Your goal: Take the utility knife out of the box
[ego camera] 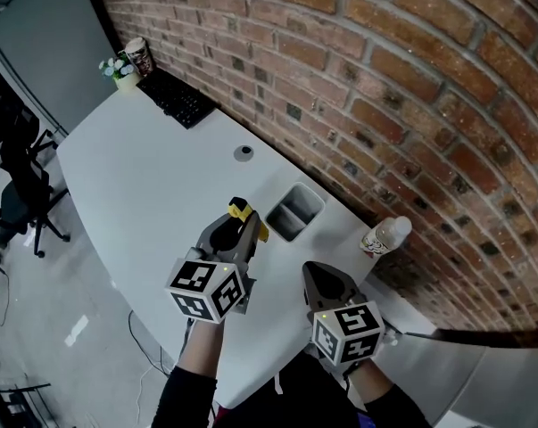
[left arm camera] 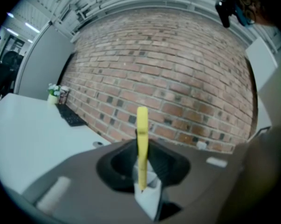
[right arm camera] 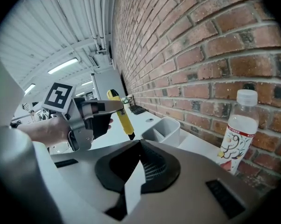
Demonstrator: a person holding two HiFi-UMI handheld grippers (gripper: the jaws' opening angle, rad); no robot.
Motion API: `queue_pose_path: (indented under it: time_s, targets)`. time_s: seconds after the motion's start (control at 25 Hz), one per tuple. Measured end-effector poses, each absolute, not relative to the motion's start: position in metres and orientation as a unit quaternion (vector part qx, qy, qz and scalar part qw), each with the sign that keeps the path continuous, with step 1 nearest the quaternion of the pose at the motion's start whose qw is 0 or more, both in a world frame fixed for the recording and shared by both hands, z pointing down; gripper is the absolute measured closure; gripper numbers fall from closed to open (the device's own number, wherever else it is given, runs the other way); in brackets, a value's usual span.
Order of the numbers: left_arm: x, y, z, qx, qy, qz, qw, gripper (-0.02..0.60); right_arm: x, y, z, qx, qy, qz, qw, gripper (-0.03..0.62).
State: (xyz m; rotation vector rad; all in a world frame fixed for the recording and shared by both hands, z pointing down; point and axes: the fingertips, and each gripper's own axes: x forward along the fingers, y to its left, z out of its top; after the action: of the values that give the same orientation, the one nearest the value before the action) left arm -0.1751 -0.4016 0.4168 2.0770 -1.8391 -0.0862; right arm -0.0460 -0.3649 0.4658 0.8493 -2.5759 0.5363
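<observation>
A yellow utility knife [ego camera: 247, 214] is clamped upright in my left gripper [ego camera: 237, 230], held in the air above the white table [ego camera: 144, 194]. In the left gripper view the knife [left arm camera: 142, 143] stands between the jaws and its top rises past them. The grey open box [ego camera: 294, 210] sits on the table just right of the knife, close to the brick wall. From the right gripper view I see the left gripper [right arm camera: 91, 118] with the knife [right arm camera: 120, 113] to the left of the box [right arm camera: 166, 129]. My right gripper [ego camera: 325, 282] hangs nearer, jaws together and empty.
A plastic bottle [ego camera: 384, 235] stands at the wall to the right of the box. A round cable hole [ego camera: 244, 152], a black keyboard [ego camera: 177, 98], a cup [ego camera: 139, 56] and a small plant [ego camera: 121, 69] lie further along. Office chairs [ego camera: 19, 176] stand off the table's left edge.
</observation>
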Motion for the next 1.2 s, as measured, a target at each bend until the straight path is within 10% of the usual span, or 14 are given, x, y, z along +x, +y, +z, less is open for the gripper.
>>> queue_pose_path:
  time_s: [1.2]
  targets:
    - [-0.223, -0.277, 0.388, 0.689, -0.707, -0.04, 0.154, 0.511, -0.105, -0.301, 0.43, 0.244, -0.943, 0.147, 0.173, 0.586]
